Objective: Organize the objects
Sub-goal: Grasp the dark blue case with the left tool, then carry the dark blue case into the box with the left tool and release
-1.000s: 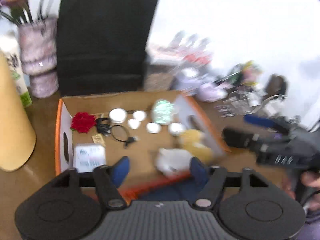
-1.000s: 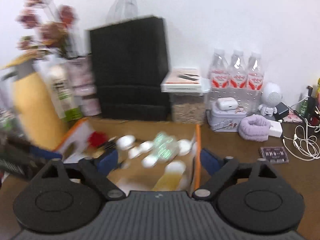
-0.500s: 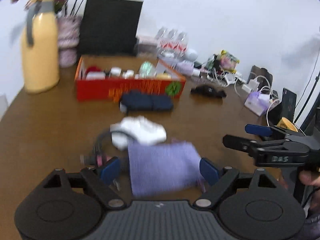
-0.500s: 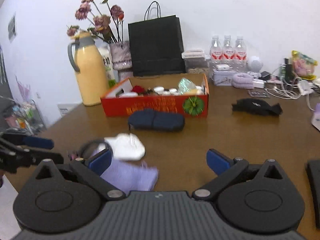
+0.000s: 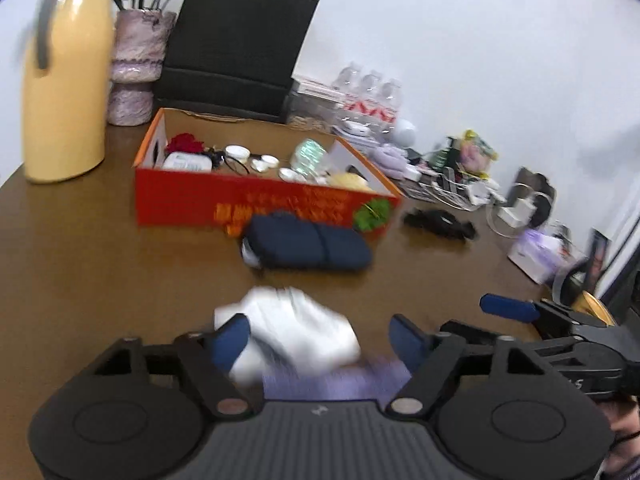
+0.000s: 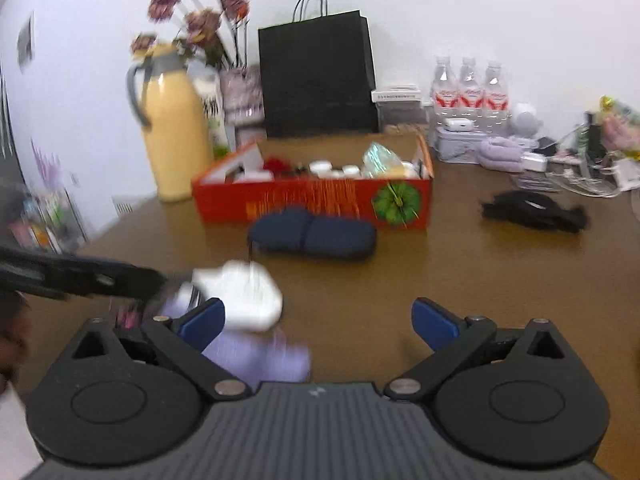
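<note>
White cloth (image 5: 292, 330) btwn spread fingers of left claw (image 5: 320, 338); right claw (image 6: 320, 322) also apart, empty.

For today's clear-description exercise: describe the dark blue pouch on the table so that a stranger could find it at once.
Start at the long red box in the middle of the brown table. Directly in front of its printed side lies the dark blue pouch, flat and oblong, with a seam across its middle. The white bundle and the lilac cloth lie closer to the cameras and are pale; it alone is navy.

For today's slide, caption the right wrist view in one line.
Open right gripper faces white cloth, navy pouch and red box.
</note>
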